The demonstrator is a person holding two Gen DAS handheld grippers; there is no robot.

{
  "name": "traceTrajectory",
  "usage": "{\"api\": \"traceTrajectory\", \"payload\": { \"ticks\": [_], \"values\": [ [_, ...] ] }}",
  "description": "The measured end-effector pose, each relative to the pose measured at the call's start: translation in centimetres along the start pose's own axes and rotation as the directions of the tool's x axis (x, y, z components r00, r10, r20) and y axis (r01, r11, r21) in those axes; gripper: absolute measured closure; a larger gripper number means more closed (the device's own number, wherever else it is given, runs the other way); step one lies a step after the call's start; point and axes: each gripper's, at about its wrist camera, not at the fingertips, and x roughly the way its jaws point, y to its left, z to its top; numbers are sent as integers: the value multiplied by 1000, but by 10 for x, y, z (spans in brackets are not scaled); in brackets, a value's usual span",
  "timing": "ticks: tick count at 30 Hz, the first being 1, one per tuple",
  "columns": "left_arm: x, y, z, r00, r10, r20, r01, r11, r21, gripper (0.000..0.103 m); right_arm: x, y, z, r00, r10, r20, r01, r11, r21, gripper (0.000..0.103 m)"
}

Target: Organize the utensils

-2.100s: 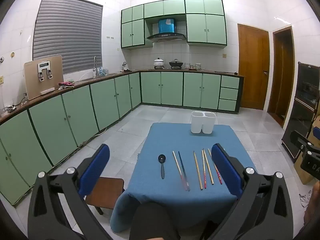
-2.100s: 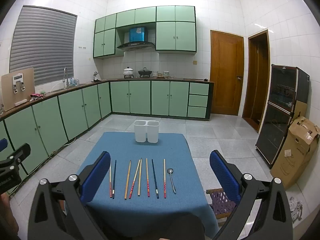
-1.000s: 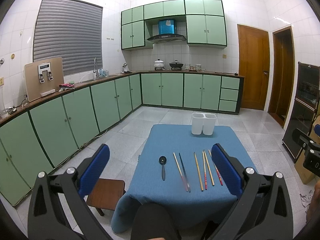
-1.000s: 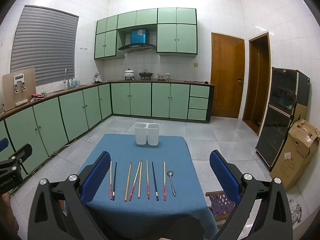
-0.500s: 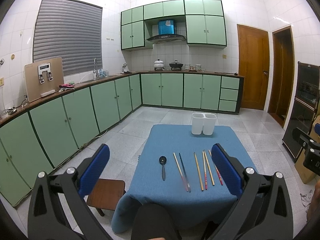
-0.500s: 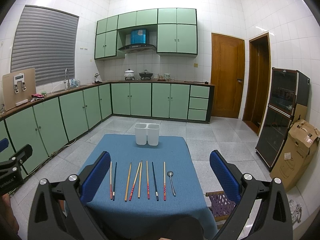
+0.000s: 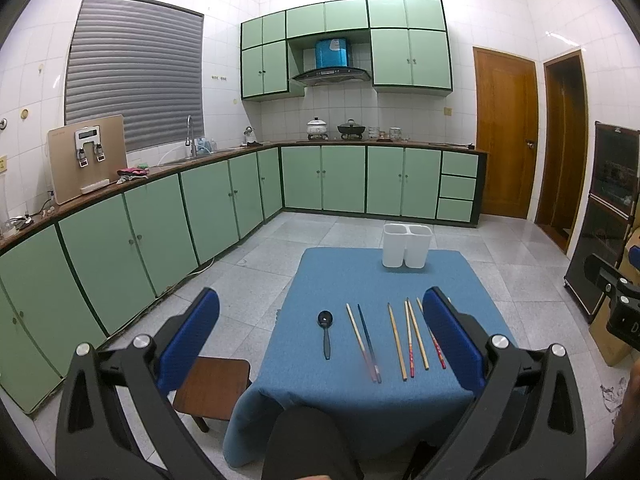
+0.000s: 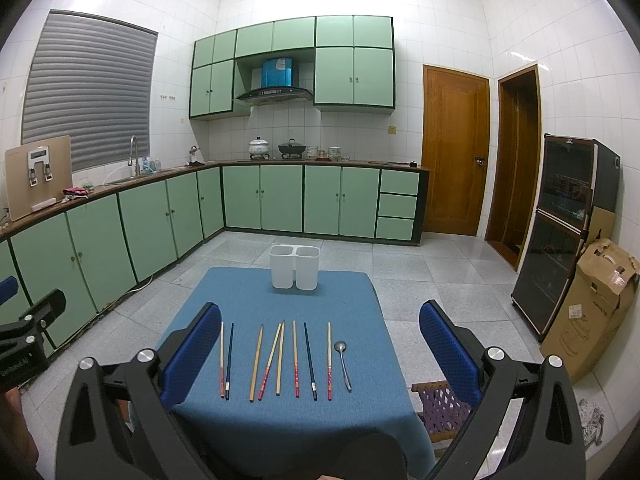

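Green-cabinet kitchen with white tiled walls and a grey tile floor; at centre stands a small bench (image 8: 248,292) draped in blue cloth. At its far edge sits a white two-compartment holder (image 8: 295,267); from these views no contents show above its rims. Nearer lies a row of chopsticks (image 8: 280,358), roughly parallel and pointing toward the holder, with a silver spoon (image 8: 343,364) at the right end of the row; a black spoon (image 7: 325,334) at the left end appears only in the left wrist view. Left tongs (image 7: 320,340) and right tongs (image 8: 320,340) both hang above the near edge of the bench, jaws spread wide, released, gripping and touching nothing. Right-hand chopsticks are hidden behind a blue finger pad (image 7: 452,336) in the left view.
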Motion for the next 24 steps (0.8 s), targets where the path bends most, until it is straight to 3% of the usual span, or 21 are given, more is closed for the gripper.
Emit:
{"api": "traceTrajectory", "payload": {
  "ticks": [24],
  "values": [
    [3,0,-2,1000,-6,-9,6,1000,7,5,0,-1,-2,1000,0,-3,0,1000,0,6]
  ]
}}
